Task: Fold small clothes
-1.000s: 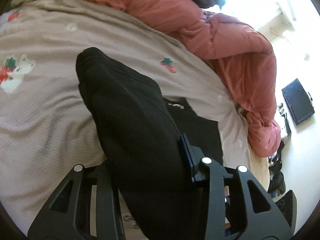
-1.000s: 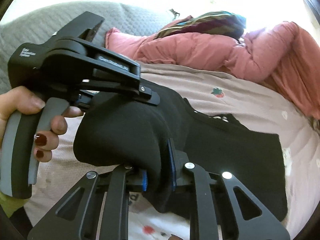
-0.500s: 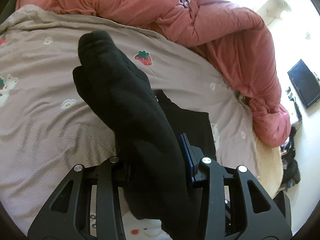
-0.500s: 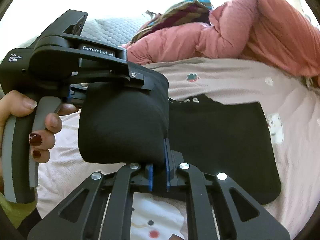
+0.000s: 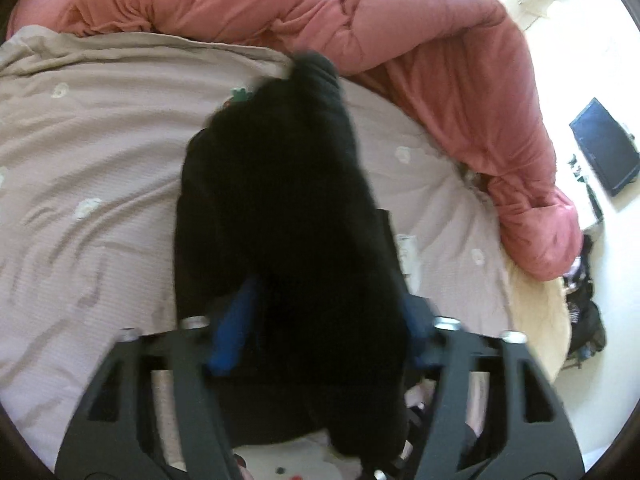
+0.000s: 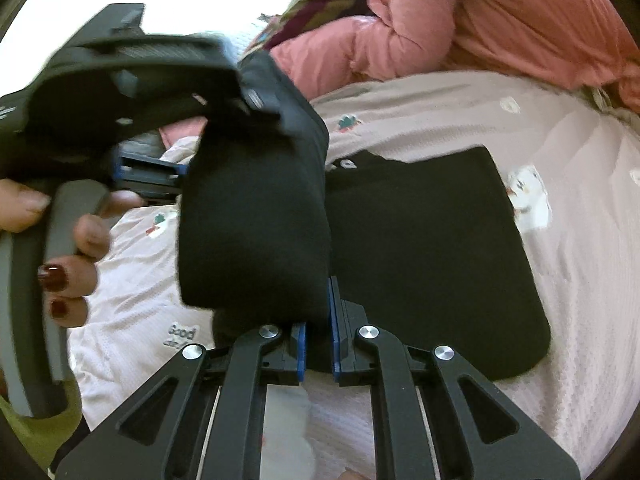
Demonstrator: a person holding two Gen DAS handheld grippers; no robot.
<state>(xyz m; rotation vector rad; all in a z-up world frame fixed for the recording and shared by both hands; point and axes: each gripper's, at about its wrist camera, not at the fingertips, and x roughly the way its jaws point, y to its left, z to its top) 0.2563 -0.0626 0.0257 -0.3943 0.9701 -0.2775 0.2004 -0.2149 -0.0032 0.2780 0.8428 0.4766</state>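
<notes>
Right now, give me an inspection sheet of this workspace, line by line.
Surface: bedsheet, pale with small printed motifs, wrinkled.
Job's things: black garment, one part flat on the sheet, the other lifted.
Clutter: pink duvet bunched along the far edge; striped cloth behind it.
Grippers: left gripper and right gripper each shut on the garment's raised edge.
Cables: nothing seen.
Surroundings: dark flat screen on the floor.

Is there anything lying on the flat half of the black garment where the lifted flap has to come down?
Nothing visible: the flat half lies bare on the bedsheet, and the flap, held by both grippers, hangs just beside it.
</notes>
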